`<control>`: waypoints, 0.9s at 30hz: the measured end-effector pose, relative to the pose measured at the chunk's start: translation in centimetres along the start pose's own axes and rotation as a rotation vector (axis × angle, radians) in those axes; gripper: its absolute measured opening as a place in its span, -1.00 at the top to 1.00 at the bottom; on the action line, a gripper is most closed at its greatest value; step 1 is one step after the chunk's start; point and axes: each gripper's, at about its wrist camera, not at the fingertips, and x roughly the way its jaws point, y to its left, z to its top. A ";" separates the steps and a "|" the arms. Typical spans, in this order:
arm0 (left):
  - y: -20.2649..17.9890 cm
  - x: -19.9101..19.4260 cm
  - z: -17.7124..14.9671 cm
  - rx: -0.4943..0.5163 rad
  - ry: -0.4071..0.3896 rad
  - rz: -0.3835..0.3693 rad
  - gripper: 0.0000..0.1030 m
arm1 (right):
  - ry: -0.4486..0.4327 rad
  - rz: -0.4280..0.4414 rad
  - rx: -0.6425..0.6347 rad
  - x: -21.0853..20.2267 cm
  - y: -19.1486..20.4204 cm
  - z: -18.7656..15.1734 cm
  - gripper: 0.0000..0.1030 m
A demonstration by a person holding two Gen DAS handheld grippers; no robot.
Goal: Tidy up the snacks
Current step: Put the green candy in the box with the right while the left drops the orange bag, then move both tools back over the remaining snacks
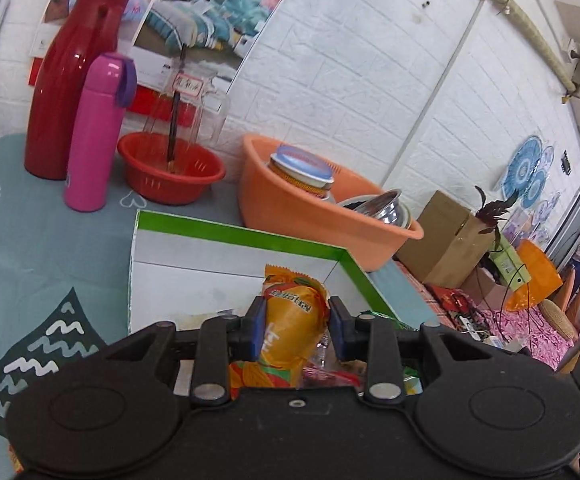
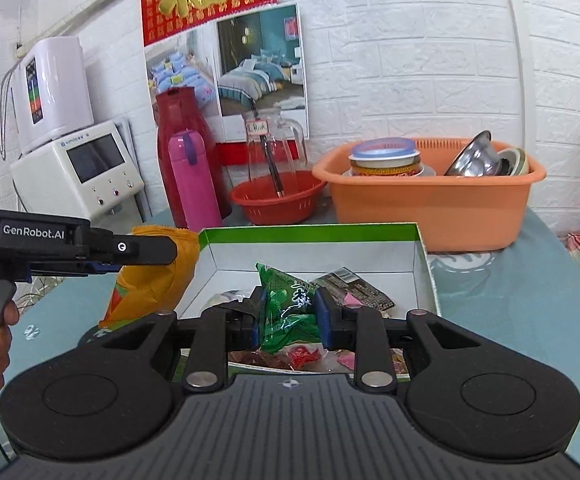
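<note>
My left gripper (image 1: 297, 320) is shut on an orange snack packet (image 1: 290, 332) and holds it above the near left edge of a green-rimmed white box (image 1: 233, 236). From the right wrist view the left gripper (image 2: 169, 250) holds that orange packet (image 2: 149, 288) at the box's left corner. My right gripper (image 2: 287, 312) is shut on a green snack packet (image 2: 287, 304) above the box (image 2: 310, 234). A dark packet (image 2: 354, 284) and red and pink snacks (image 2: 302, 356) lie inside the box.
An orange basin (image 2: 430, 208) with a tin and steel bowls stands behind the box. A red strainer bowl (image 2: 277, 200), a pink flask (image 2: 191, 180), a red jug (image 2: 177, 120) and a white appliance (image 2: 77, 168) stand at the back left. A cardboard box (image 1: 446, 236) sits right.
</note>
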 end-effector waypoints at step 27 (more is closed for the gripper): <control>-7.0 -10.3 -6.1 0.047 0.043 0.032 -1.00 | -0.008 0.011 -0.025 -12.2 0.8 -2.5 -1.00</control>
